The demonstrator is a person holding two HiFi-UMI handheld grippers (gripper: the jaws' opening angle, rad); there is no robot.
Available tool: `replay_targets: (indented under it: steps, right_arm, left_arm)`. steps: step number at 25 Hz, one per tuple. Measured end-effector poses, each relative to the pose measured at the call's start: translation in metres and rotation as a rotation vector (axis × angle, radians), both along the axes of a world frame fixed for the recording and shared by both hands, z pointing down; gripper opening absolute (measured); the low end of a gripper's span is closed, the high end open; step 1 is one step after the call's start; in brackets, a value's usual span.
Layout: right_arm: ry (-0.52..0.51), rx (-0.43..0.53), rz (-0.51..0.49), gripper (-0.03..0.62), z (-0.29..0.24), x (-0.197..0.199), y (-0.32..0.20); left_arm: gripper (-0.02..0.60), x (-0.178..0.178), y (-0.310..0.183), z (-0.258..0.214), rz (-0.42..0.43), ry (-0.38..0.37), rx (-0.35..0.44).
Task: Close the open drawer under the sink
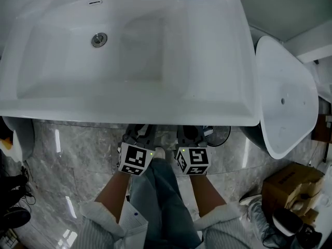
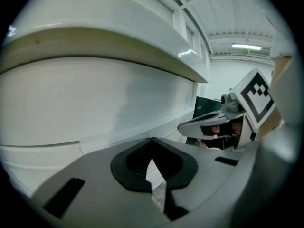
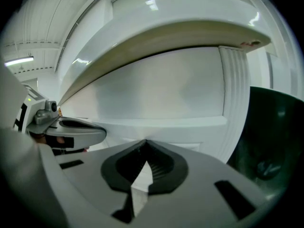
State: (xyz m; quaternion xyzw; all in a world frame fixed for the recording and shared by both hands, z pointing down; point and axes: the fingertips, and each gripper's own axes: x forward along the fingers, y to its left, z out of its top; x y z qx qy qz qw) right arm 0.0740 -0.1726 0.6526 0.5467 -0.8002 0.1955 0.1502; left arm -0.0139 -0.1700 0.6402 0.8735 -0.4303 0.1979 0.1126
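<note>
The white sink (image 1: 129, 110) fills the head view, and its front rim overhangs both grippers. My left gripper (image 1: 138, 135) and right gripper (image 1: 191, 136) sit side by side just under that rim, above the marble floor. In the left gripper view the white drawer front (image 2: 95, 103) stands right before my left gripper (image 2: 152, 139), whose jaws are shut with nothing between them. The right gripper view has the same white drawer front (image 3: 161, 94) close ahead of my right gripper (image 3: 145, 141), also shut and empty. Whether the tips touch the panel is unclear.
A white oval fixture (image 1: 285, 102) stands right of the sink, with a cardboard box (image 1: 290, 185) on the floor below it. A dark bin (image 1: 21, 136) is at the left. The person's legs (image 1: 161, 201) are between the arms. A dark green surface (image 3: 270, 141) lies beside the cabinet.
</note>
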Motion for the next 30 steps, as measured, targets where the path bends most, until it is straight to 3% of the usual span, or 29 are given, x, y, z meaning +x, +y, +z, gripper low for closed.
replay_targets:
  steps: [15,30]
  right_arm:
    - [-0.051,-0.004,-0.022,0.011,-0.059,-0.015,0.032]
    - [-0.19,0.109,-0.082,0.011,-0.221,-0.034,0.039]
  left_arm:
    - [0.015,-0.005,0.021,-0.072,-0.028,0.061,0.004]
    - [0.015,-0.015,0.025,-0.217,-0.018,0.136,0.125]
